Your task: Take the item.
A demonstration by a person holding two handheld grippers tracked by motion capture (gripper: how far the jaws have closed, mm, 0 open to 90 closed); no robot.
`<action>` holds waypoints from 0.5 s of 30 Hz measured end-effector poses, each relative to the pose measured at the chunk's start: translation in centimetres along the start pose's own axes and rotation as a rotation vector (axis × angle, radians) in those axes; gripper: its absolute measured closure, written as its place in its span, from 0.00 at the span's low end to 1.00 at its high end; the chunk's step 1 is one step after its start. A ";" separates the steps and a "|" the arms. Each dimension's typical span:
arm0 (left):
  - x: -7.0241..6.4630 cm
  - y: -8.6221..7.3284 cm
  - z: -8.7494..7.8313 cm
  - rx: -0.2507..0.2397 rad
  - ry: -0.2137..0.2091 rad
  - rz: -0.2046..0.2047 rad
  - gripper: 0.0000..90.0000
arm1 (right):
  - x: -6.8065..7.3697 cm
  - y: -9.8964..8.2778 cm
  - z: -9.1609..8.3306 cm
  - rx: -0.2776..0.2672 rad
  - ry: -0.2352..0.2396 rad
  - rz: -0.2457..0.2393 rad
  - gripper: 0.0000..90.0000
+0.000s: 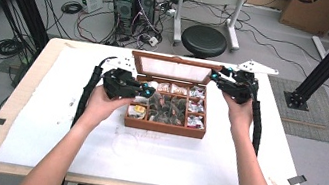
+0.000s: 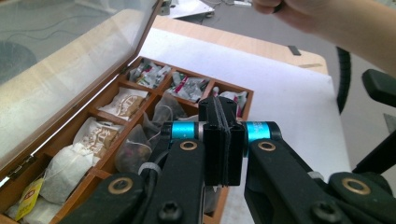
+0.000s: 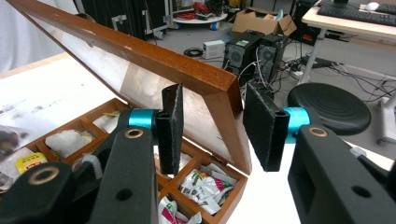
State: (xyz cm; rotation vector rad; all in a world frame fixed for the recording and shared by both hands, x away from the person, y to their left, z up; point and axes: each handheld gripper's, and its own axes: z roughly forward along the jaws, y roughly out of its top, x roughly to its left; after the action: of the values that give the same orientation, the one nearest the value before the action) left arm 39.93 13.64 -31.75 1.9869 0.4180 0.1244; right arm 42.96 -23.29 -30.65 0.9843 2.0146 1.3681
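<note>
A wooden tea box [image 1: 164,128] stands mid-table on a white mat, its glass lid [image 1: 175,69] raised upright at the back. Its compartments hold tea bags [image 1: 167,109] and sachets [image 2: 187,86]. My left gripper [image 1: 148,90] hovers over the box's left side; in the left gripper view its jaws [image 2: 223,140] are pressed together, with nothing visible between them. My right gripper [image 1: 215,76] is at the lid's top right corner. In the right gripper view its pads [image 3: 170,126] sit on either side of the lid's wooden frame [image 3: 224,112], shut on it.
The white mat [image 1: 71,122] covers most of the table. Beyond the far edge are a black stool [image 1: 204,41], computer towers [image 1: 134,1] with tangled cables, and a white desk. Black frame posts stand at both back corners.
</note>
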 end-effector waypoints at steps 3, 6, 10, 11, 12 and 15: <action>-0.6 0.1 -0.6 -0.002 -0.004 0.014 0.99 | 0.0 0.0 0.0 0.001 0.000 0.000 0.66; -1.1 0.1 -1.3 -0.011 -0.013 0.020 0.99 | 0.0 0.0 0.0 0.002 -0.003 -0.001 0.66; -2.1 0.1 -2.5 -0.026 -0.034 0.032 0.99 | 0.0 0.0 0.0 0.001 -0.004 0.001 0.66; -2.3 0.1 -2.7 -0.031 -0.039 0.031 0.99 | 0.1 0.0 0.0 0.002 -0.003 0.001 0.66; -2.5 0.1 -2.9 -0.032 -0.043 0.036 0.99 | 0.1 0.0 0.0 0.003 -0.003 0.002 0.66; -3.1 0.0 -3.4 -0.032 -0.053 0.045 0.99 | 0.1 0.0 0.0 0.004 -0.002 0.001 0.66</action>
State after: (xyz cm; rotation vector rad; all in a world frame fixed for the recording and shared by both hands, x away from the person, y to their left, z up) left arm 36.06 15.51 -29.94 1.9641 0.3359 0.1062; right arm 42.89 -23.26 -30.64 0.9886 2.0166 1.3637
